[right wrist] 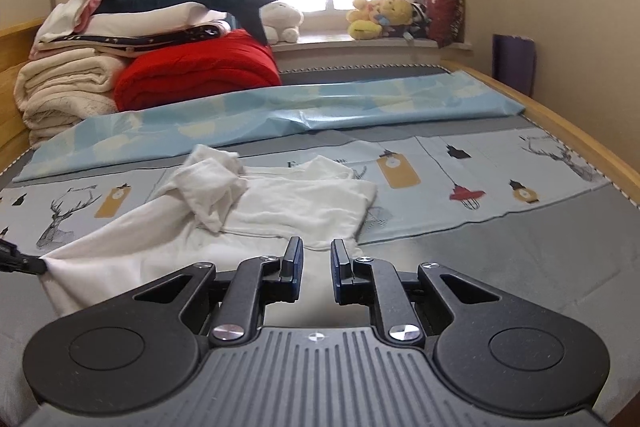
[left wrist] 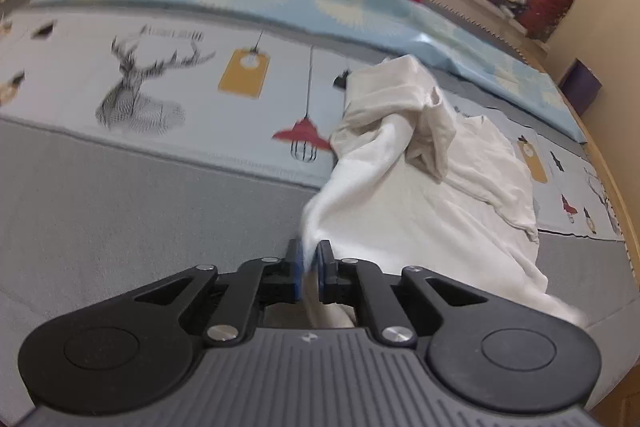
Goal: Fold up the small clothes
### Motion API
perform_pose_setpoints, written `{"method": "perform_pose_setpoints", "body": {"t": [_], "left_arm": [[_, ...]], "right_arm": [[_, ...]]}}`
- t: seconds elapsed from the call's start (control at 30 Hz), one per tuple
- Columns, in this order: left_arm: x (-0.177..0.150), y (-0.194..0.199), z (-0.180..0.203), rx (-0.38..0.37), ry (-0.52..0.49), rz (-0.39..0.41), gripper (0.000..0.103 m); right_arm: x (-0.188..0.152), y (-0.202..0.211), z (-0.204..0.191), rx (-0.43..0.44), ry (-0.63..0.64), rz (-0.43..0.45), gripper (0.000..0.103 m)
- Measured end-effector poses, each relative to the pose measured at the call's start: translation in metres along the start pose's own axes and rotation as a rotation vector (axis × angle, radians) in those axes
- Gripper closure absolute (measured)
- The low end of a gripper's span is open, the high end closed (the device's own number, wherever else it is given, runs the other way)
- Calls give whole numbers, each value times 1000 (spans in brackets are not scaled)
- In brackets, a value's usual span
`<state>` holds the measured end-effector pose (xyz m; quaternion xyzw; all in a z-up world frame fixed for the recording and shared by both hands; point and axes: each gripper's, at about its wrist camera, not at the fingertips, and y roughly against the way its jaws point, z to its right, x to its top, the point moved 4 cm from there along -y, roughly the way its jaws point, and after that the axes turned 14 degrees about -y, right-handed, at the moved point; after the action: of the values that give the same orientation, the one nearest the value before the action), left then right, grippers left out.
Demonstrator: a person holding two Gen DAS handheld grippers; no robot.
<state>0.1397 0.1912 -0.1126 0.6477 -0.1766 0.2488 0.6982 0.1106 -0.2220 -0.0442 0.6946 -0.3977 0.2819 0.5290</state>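
A small white garment (left wrist: pixel 420 187) lies rumpled on the bed, with a bunched cream part on top. My left gripper (left wrist: pixel 309 259) is shut on the garment's near corner and pulls the cloth taut. In the right wrist view the same garment (right wrist: pixel 280 211) spreads ahead and to the left, and the left gripper's fingertips (right wrist: pixel 28 263) pinch its corner at the far left edge. My right gripper (right wrist: pixel 316 255) is open and empty, just short of the garment's near edge.
The bed has a grey sheet (right wrist: pixel 520 267) with a printed deer-and-lamp band and a light blue cloth (right wrist: pixel 280 111) across it. Folded red (right wrist: pixel 200 71) and cream blankets (right wrist: pixel 64 91) are stacked at the back left. Plush toys (right wrist: pixel 380 15) sit on the windowsill. A wooden bed rail (right wrist: pixel 580 135) runs along the right.
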Motion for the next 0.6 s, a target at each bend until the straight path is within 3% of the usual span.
{"method": "perform_pose_setpoints", "body": {"t": [0.13, 0.17, 0.37, 0.47, 0.6], "left_arm": [[-5, -20, -4, -92, 85, -92, 64], [-8, -25, -5, -102, 85, -109, 60], [-31, -55, -15, -76, 69, -178, 59], [-32, -63, -18, -74, 48, -187, 59], [-29, -74, -17, -54, 12, -193, 60]], "right_arm": [[4, -3, 13, -26, -23, 4, 88], [6, -4, 17, -32, -35, 3, 88], [14, -20, 45, -54, -94, -41, 88], [9, -43, 57, -66, -107, -141, 86], [-17, -85, 70, -147, -93, -365, 75]]}}
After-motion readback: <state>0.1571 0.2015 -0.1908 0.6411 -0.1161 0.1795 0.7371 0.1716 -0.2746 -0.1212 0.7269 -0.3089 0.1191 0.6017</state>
